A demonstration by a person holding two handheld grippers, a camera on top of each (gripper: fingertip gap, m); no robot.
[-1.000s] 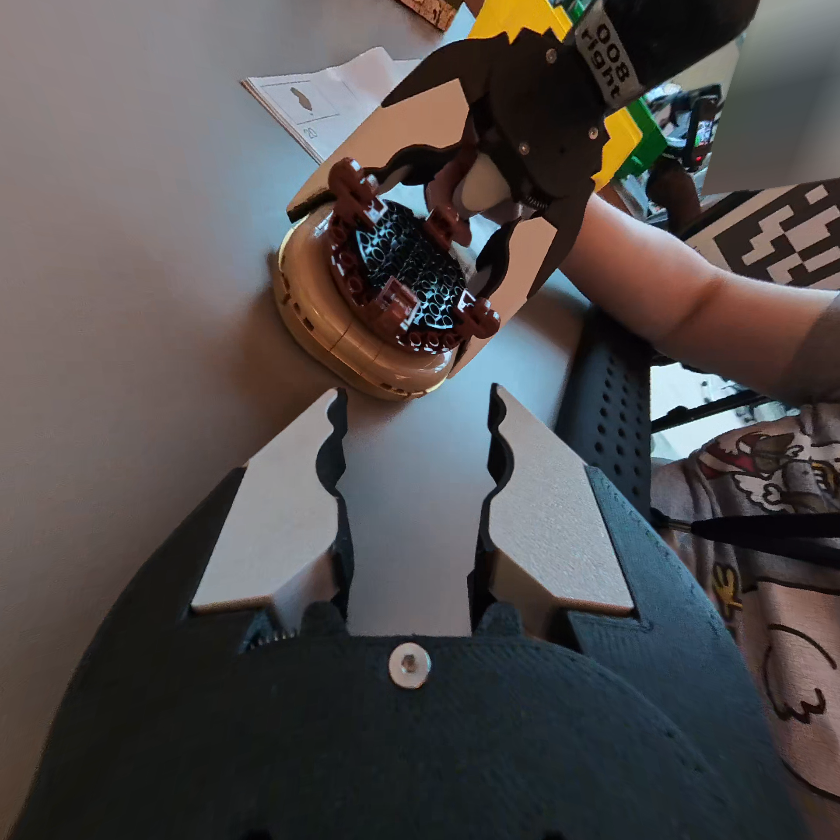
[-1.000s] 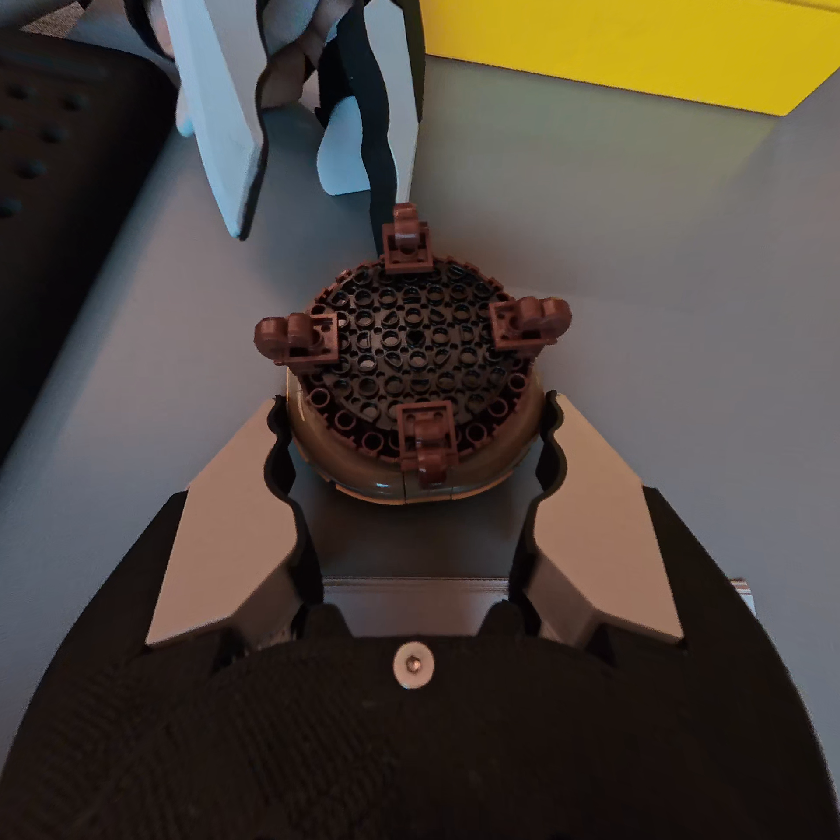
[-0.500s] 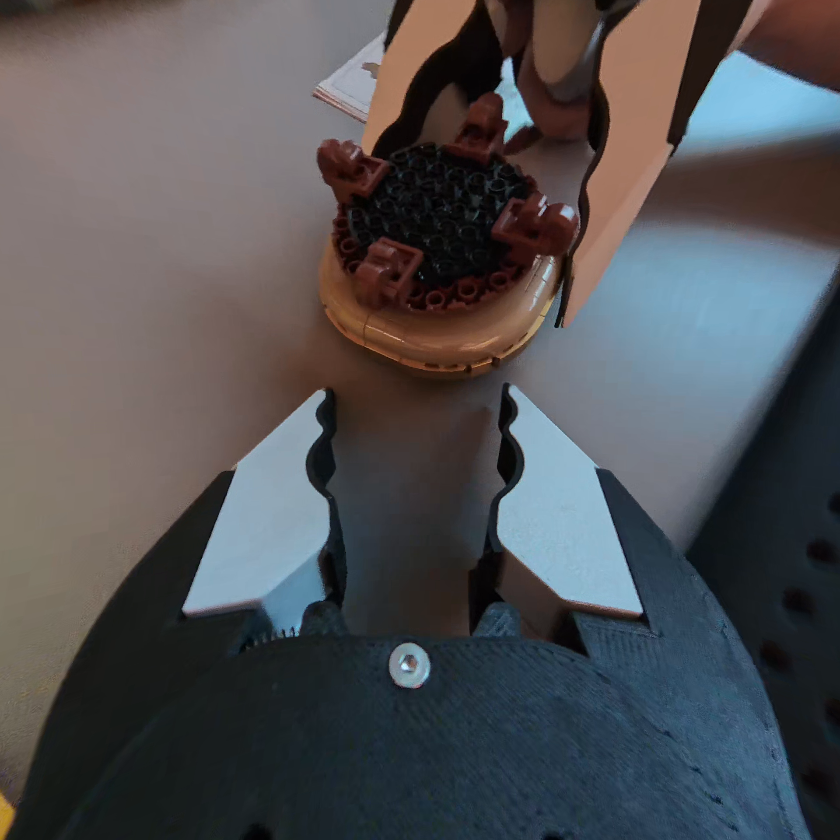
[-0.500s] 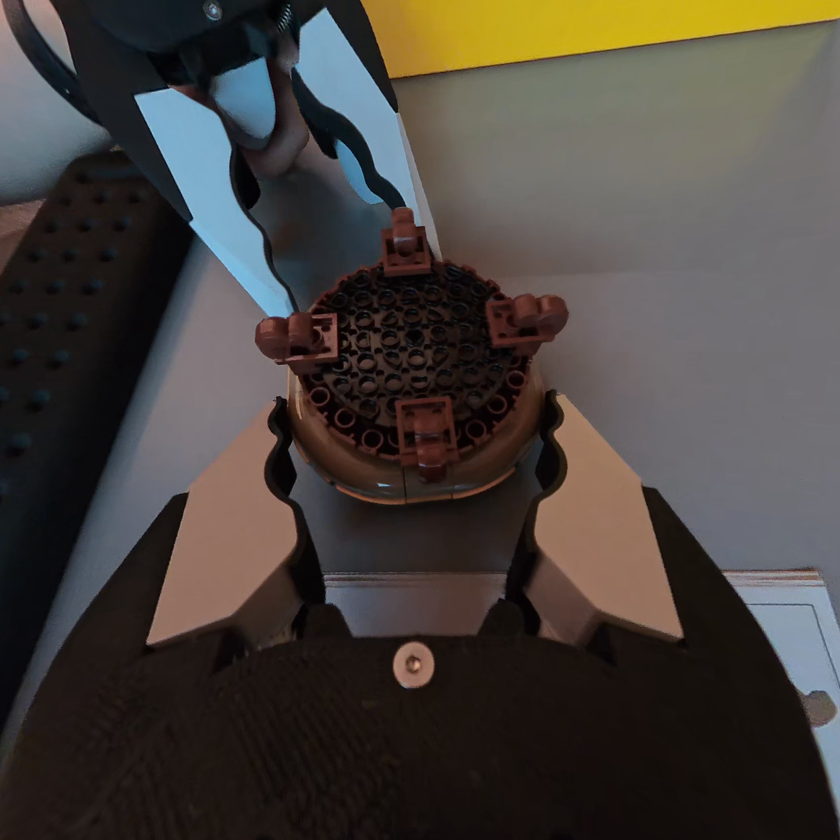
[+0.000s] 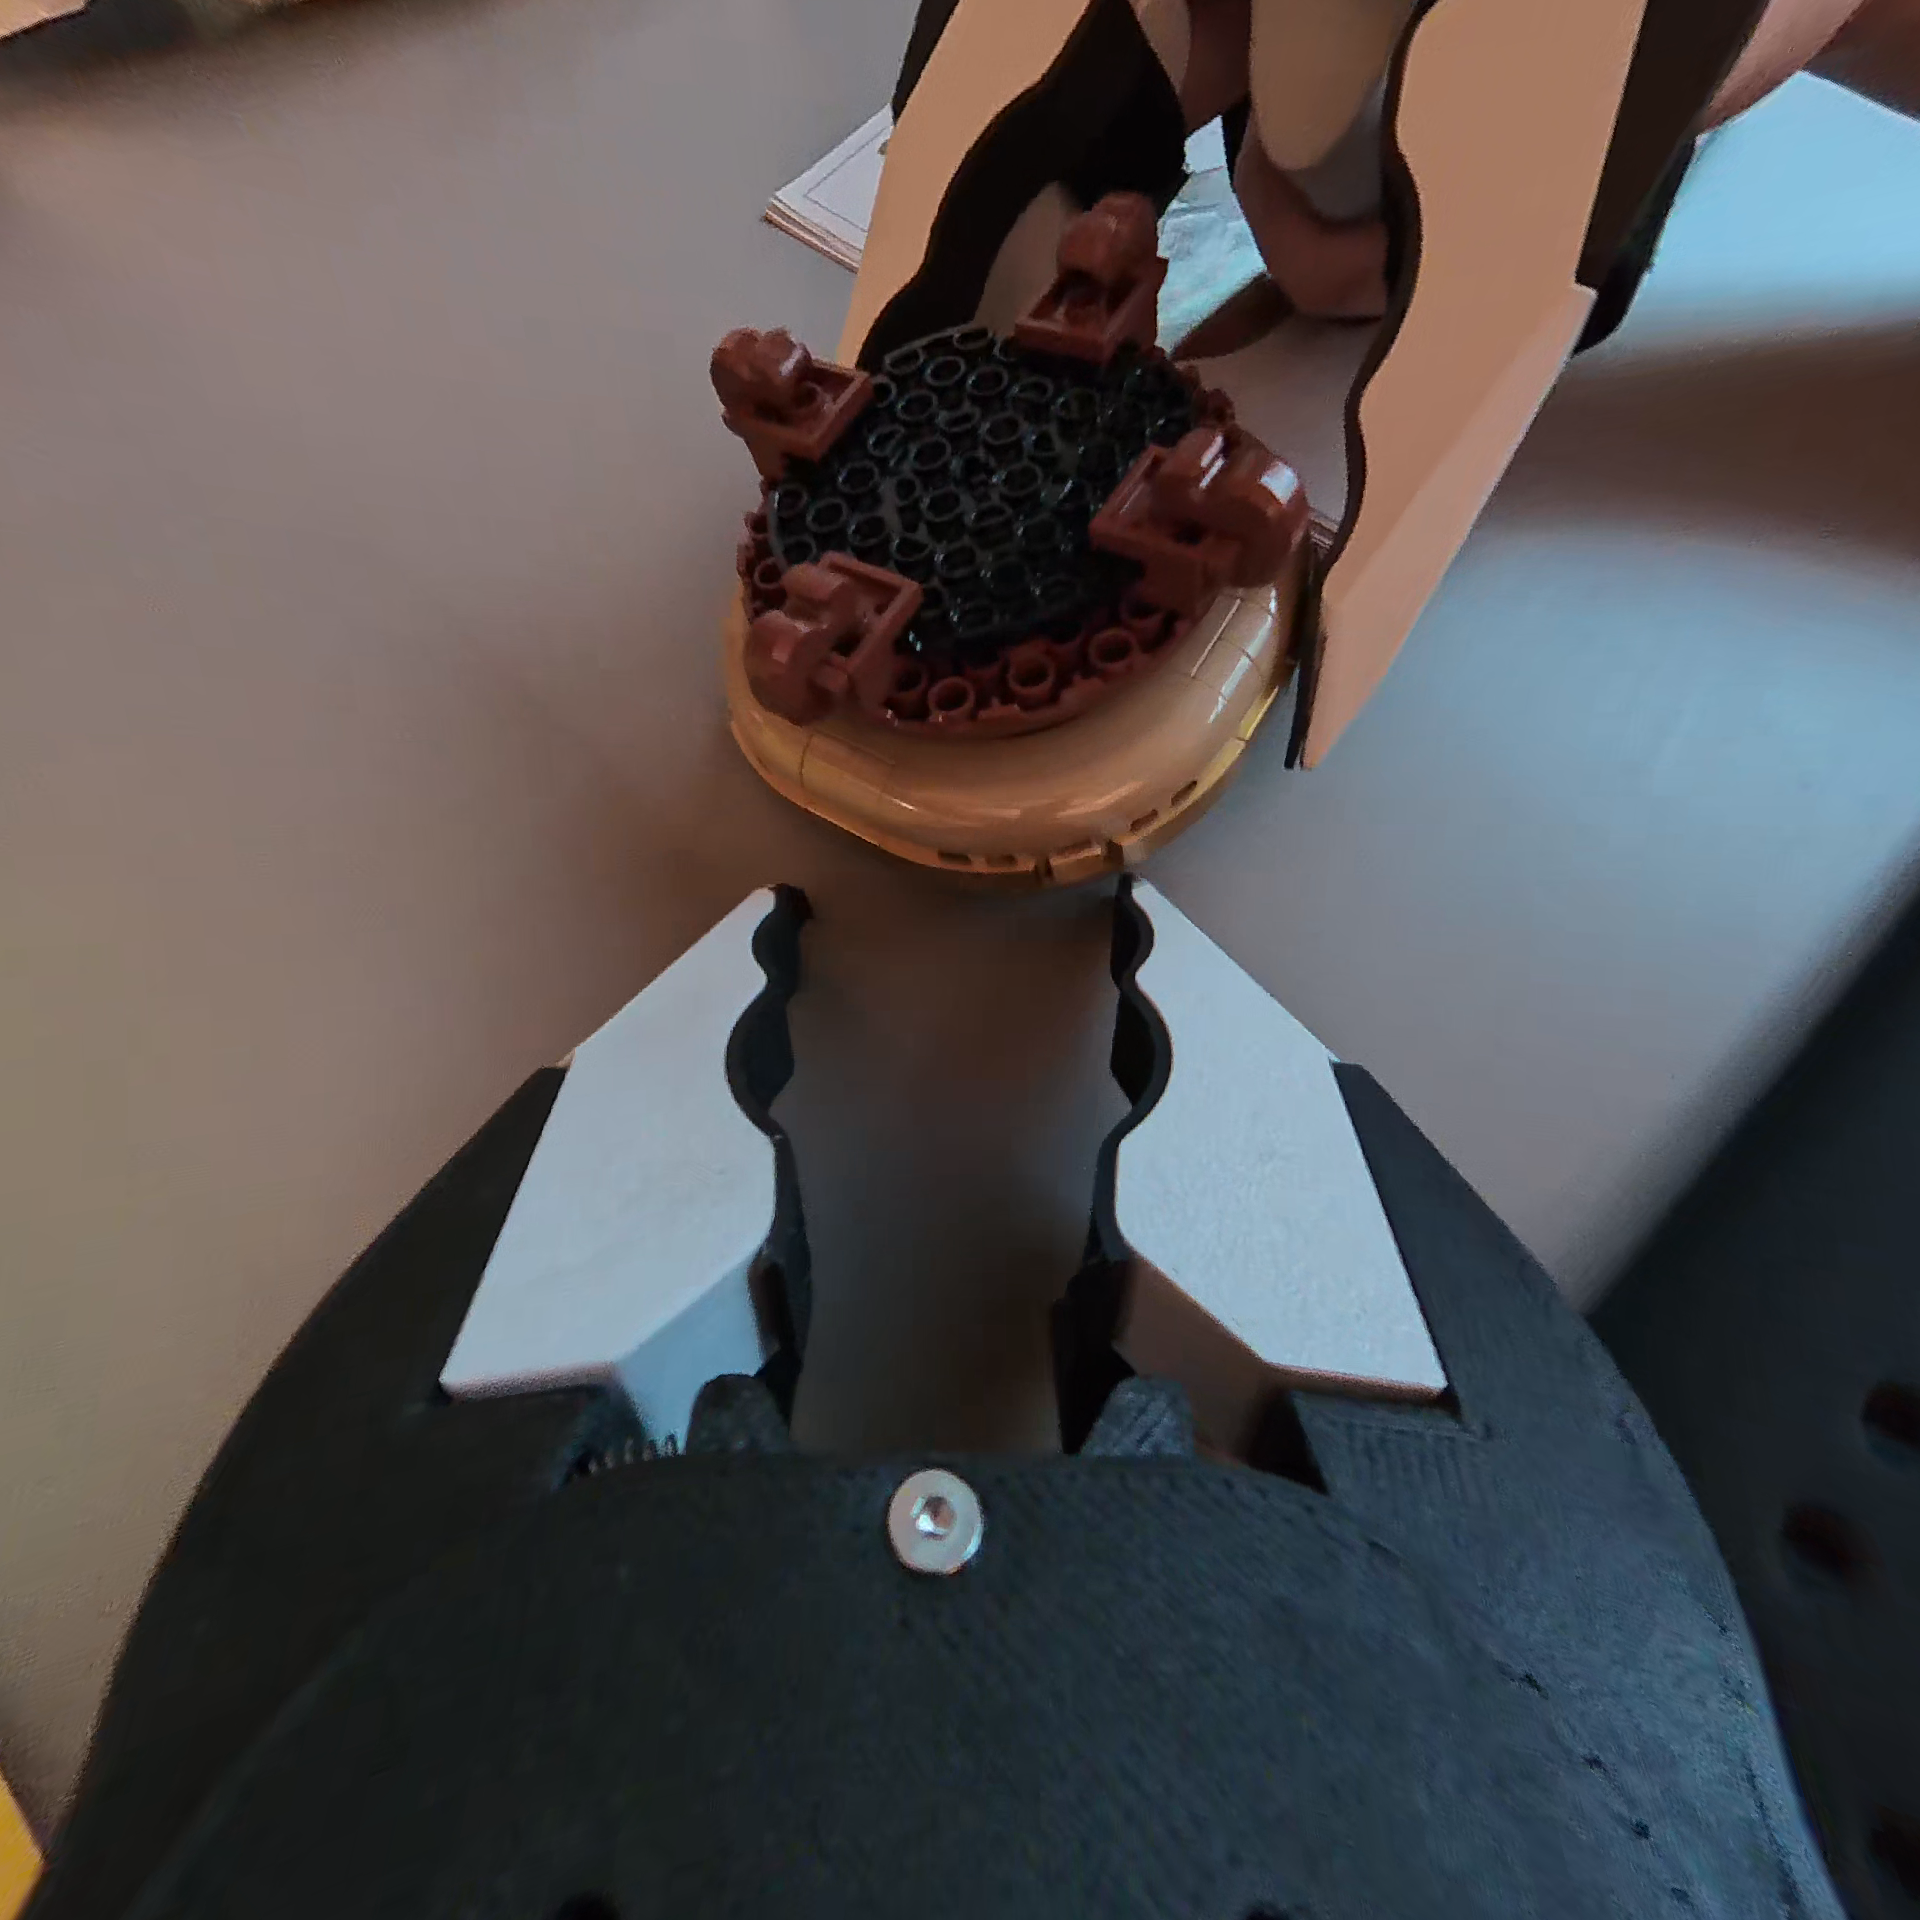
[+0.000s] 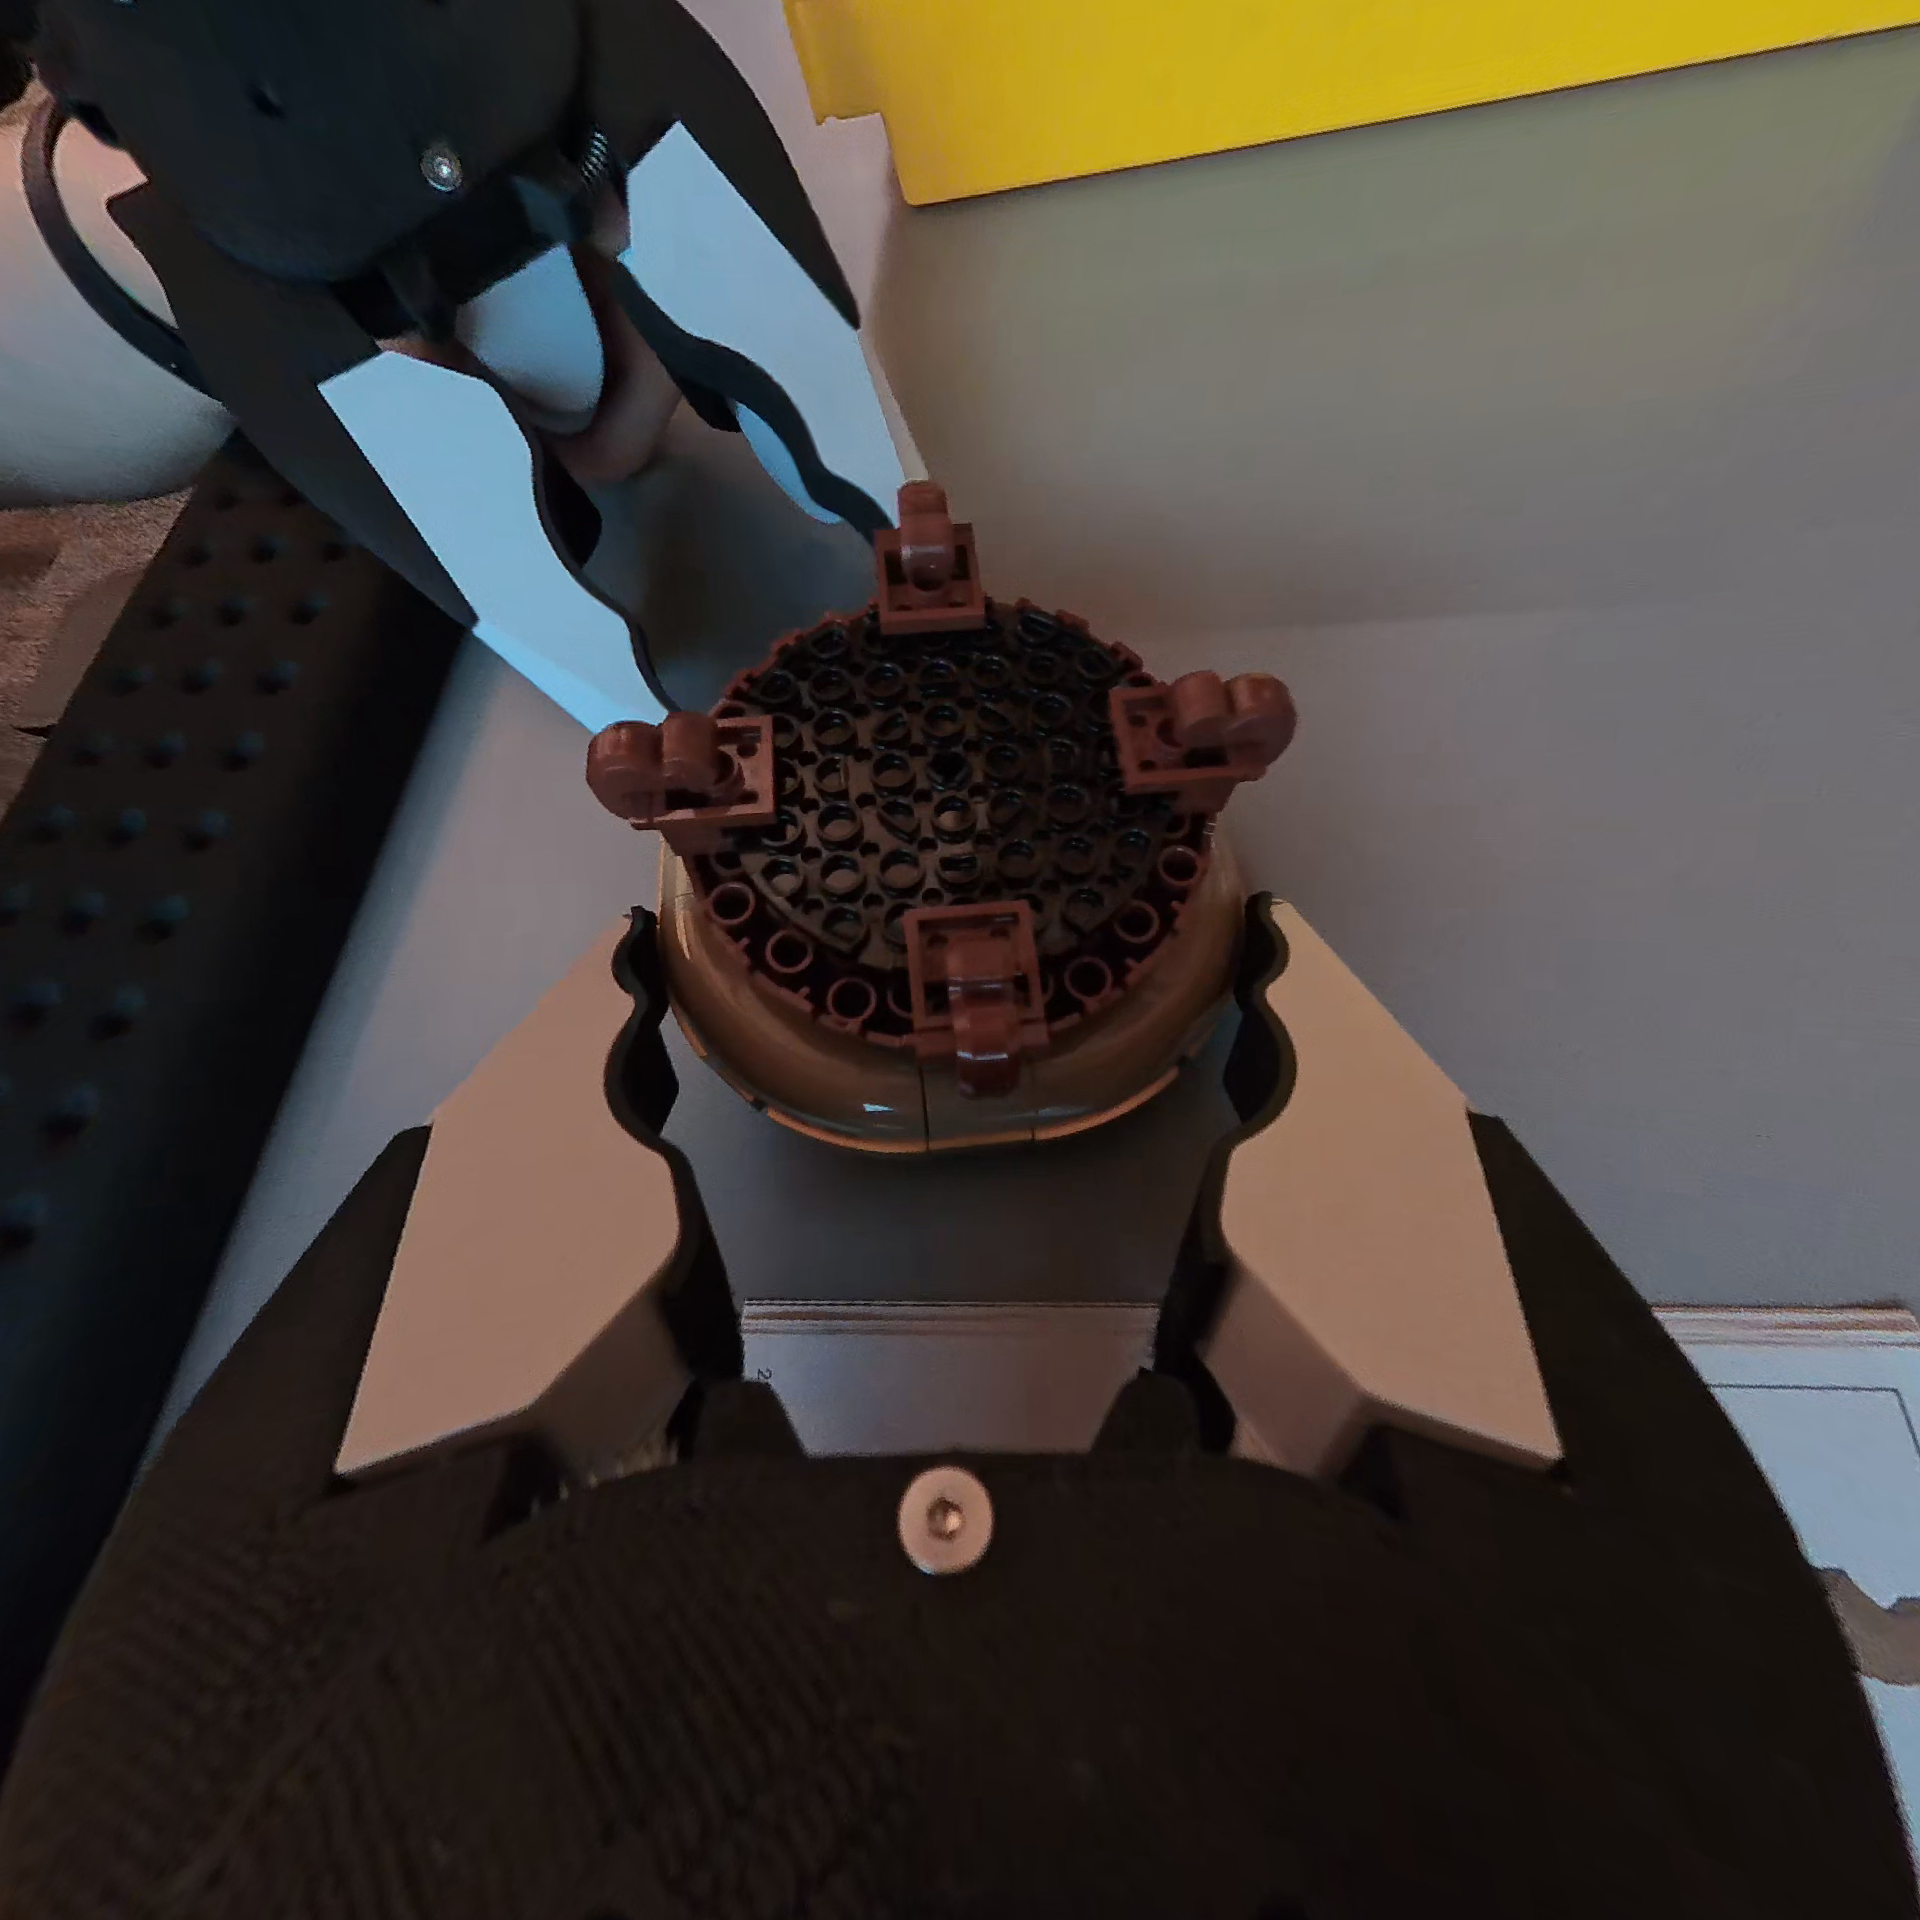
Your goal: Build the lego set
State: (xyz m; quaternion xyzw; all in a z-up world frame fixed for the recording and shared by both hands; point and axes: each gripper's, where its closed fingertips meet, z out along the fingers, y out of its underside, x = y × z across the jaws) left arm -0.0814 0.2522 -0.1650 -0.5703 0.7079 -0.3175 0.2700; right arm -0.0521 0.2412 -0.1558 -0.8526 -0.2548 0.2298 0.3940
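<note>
A round lego model (image 5: 997, 540) has a tan rim, a brown ring, a black studded disc and several brown clip pieces around its edge. My right gripper (image 6: 948, 914) is shut on the tan rim from both sides and holds the model tilted just over the grey table; it also shows in the left wrist view (image 5: 1081, 551). My left gripper (image 5: 954, 904) is open and empty, its tips just short of the model's rim. In the right wrist view the left gripper (image 6: 774, 618) stands at the far left side of the model (image 6: 945, 790), next to two clips.
A yellow box (image 6: 1351, 83) lies at the back of the grey table (image 6: 1507, 623). An instruction booklet (image 6: 1766, 1455) lies under and beside my right gripper, and also shows in the left wrist view (image 5: 831, 197). A black perforated surface (image 6: 156, 831) runs along the table's edge. Left tips to right tips: about 5 cm.
My left gripper has swung round to face the model and come close to its rim, still open. My right gripper has kept hold of the model.
</note>
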